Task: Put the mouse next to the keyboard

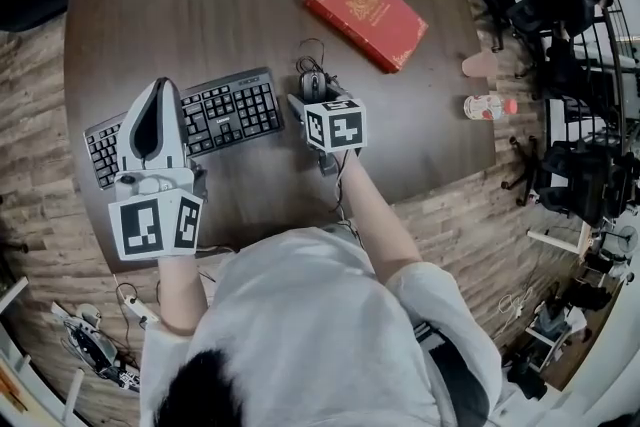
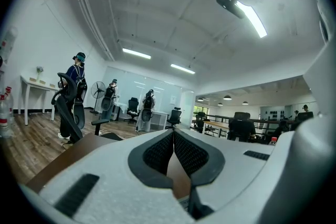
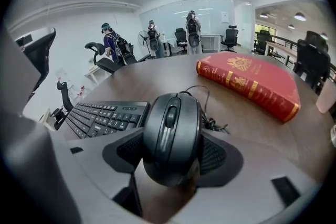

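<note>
A black wired mouse (image 1: 313, 84) (image 3: 172, 136) sits between the jaws of my right gripper (image 1: 314, 95) (image 3: 172, 159), which is shut on it. It is just right of the black keyboard (image 1: 225, 115) (image 3: 102, 115); whether it rests on the table I cannot tell. Its cable (image 3: 209, 113) lies bunched just beyond it. My left gripper (image 1: 163, 87) (image 2: 173, 132) hangs over the keyboard's left half, tilted up toward the room, shut with nothing in it.
A red book (image 1: 367, 12) (image 3: 252, 81) lies on the brown table (image 1: 200, 5) beyond the mouse. A small bottle (image 1: 488, 106) stands near the table's right edge. Office chairs ring the table, and people stand far across the room.
</note>
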